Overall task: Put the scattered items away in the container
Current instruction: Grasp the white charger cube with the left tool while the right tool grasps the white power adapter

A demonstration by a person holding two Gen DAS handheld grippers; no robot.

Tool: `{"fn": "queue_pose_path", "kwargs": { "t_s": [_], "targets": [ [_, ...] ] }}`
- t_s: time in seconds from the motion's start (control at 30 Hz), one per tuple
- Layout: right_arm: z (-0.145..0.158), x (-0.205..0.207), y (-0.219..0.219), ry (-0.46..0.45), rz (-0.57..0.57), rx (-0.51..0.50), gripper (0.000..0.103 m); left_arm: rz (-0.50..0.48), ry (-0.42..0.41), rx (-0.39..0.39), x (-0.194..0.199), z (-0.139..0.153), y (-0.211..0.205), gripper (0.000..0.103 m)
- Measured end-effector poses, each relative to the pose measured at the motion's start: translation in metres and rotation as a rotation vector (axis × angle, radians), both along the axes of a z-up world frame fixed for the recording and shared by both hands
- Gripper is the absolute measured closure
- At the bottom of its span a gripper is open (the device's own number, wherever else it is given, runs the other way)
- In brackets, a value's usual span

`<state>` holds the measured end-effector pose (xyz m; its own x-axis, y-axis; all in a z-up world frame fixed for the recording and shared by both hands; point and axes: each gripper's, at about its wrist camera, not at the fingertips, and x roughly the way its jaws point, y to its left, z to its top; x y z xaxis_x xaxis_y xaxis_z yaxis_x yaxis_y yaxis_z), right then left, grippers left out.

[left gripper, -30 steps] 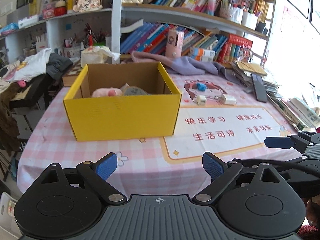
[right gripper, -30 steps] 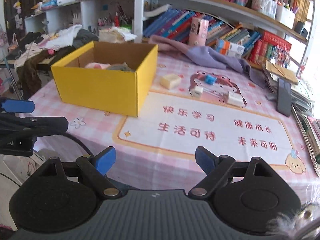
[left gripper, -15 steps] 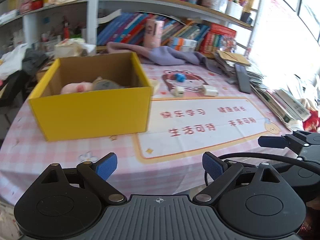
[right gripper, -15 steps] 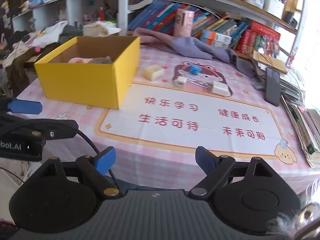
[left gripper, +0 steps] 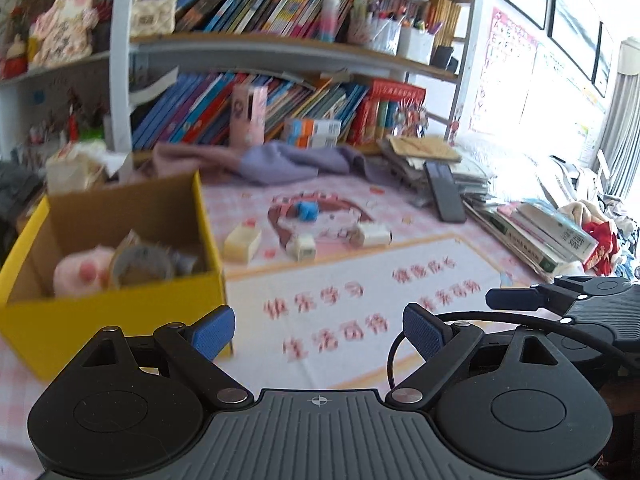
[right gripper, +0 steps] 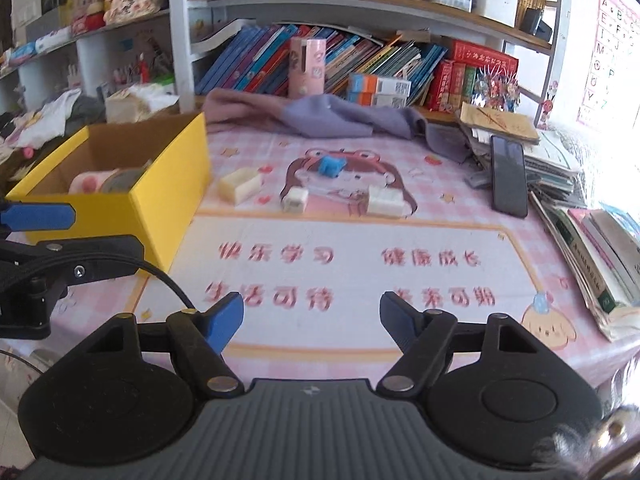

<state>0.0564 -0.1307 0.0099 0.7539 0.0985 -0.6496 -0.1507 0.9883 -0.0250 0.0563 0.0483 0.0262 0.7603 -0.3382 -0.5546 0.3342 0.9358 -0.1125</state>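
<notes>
Gaping empty, the left hand-held gripper (left gripper: 318, 330) and right hand-held gripper (right gripper: 311, 312), its jaws just closing slightly, face the yellow cardboard box (right gripper: 160, 196) at frame left.

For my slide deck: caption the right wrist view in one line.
Open right gripper faces four small items left on the mat beside the yellow box.

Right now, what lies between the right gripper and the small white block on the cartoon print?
Nothing solid: in the right wrist view only bare printed tablecloth separates the right gripper from the white block.
</notes>
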Motion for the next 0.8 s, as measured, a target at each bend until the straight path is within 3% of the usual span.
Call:
{"fn": "queue_pose_path", "kwargs": {
  "t_s": [0.3, 0.53, 0.8],
  "targets": [
    [-0.005, 0.070, -0.032, 0.028, 0.012, -0.012, 0.029, -0.006, 0.029, -0.012, 0.060, -0.006, -0.037, 0.019],
    [-0.007, 0.128, -0.063, 0.055, 0.043, -0.013, 0.029, 0.050, 0.085, -0.003, 0.112, -0.011, -0.067, 0.023],
    [-0.033, 0.202, -0.093, 0.150, 0.076, 0.025, 0.029, 0.133, 0.192, 0.041, 0.173, -0.034, -0.094, 0.027]
  ]
}}
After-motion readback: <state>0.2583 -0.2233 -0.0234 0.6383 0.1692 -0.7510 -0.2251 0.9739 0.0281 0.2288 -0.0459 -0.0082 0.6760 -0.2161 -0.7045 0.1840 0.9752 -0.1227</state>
